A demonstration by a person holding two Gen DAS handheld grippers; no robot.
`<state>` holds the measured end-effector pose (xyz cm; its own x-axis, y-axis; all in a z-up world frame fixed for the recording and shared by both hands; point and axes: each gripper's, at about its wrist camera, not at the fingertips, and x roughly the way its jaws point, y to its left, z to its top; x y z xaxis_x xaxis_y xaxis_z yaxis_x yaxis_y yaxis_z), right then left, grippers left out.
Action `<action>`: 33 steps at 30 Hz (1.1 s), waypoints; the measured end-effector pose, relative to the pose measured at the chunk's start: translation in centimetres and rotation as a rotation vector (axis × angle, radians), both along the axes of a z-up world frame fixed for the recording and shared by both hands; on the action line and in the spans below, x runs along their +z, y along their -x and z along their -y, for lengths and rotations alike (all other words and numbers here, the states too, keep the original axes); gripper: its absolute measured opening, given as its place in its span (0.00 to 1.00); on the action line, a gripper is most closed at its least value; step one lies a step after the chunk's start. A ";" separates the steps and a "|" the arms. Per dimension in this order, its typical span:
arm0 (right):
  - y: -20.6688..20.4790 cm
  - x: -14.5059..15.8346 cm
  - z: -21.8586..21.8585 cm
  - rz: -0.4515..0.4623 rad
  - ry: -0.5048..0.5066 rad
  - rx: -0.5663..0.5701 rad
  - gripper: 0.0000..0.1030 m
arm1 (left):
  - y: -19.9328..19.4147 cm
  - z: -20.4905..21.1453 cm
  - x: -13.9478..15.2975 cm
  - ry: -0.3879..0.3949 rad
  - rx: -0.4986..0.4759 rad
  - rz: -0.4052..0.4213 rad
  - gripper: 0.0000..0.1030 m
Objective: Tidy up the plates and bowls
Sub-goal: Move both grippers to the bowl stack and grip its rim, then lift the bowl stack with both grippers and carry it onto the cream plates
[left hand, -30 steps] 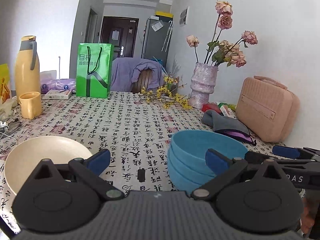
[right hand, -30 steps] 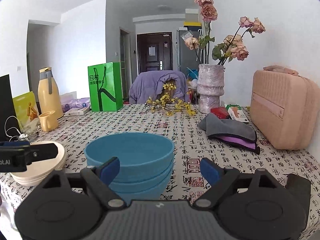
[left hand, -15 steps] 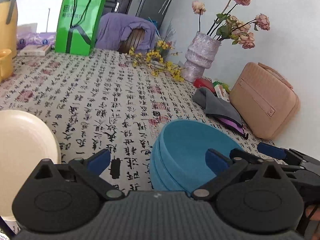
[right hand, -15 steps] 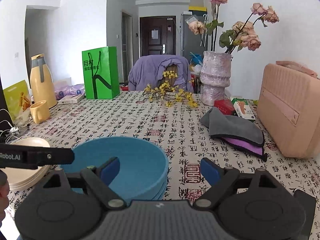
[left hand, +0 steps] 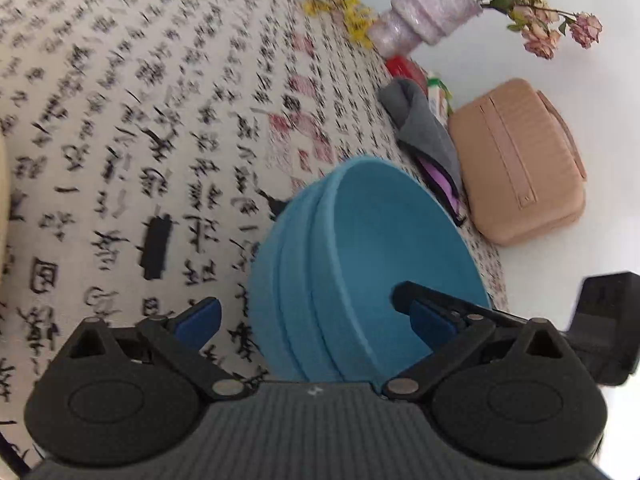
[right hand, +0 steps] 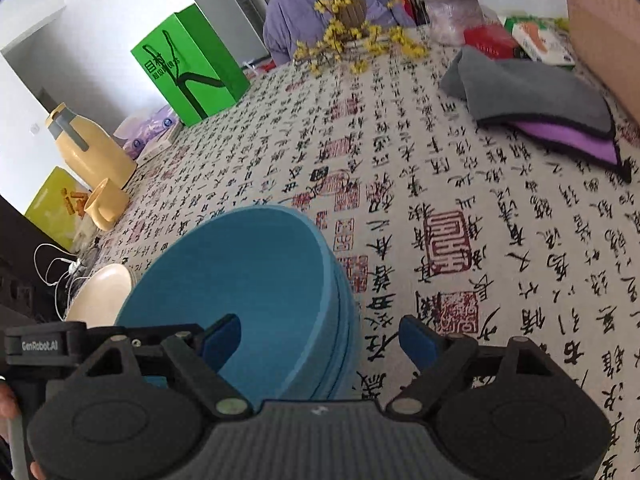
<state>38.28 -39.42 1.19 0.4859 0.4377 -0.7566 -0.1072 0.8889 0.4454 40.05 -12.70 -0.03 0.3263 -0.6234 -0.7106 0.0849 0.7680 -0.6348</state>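
A stack of blue bowls stands on the calligraphy tablecloth; it also shows in the right wrist view. My left gripper is open and straddles the stack's left rim, its right finger inside the top bowl. My right gripper is open and straddles the stack's right rim, its left finger inside the top bowl. A stack of cream plates lies left of the bowls. The left gripper's body shows at the lower left of the right wrist view.
A pink case, a grey and purple cloth and a vase of dried roses stand to the right. A yellow jug, yellow cup and green bag stand at the far left.
Both grippers have tilted down and come in over the blue bowl stack. Each now has one finger inside the top bowl's rim. The stack stands in the same spot.
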 end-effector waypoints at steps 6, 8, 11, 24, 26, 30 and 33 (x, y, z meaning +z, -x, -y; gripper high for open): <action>-1.8 -1.9 0.7 -0.155 -0.106 0.026 0.53 | -0.9 0.4 -0.9 0.003 -0.009 -0.033 0.71; -2.3 -2.6 0.9 -0.207 -0.145 0.033 0.48 | -1.2 0.3 -1.1 0.016 -0.003 -0.049 0.69; -2.8 -3.5 1.0 -0.262 -0.180 0.030 0.44 | -1.9 0.0 -1.5 0.048 -0.003 -0.085 0.67; -3.1 -2.8 1.1 -0.274 -0.196 0.007 0.40 | -1.7 -1.1 -1.2 0.013 0.006 -0.154 0.44; -3.0 -2.5 1.1 -0.271 -0.198 0.009 0.40 | -1.3 -1.4 -0.7 0.015 0.006 -0.150 0.44; -2.8 -1.6 0.6 -0.254 -0.193 0.014 0.40 | -0.9 -2.3 0.3 0.019 0.007 -0.141 0.44; -2.8 -1.1 -0.2 -0.242 -0.191 0.017 0.40 | -0.7 -2.9 0.8 0.016 0.009 -0.138 0.44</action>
<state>41.08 -39.24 0.12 0.2929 0.5899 -0.7524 0.0080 0.7854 0.6189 40.80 -9.82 0.81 0.2319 -0.6329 -0.7387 -0.0106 0.7577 -0.6525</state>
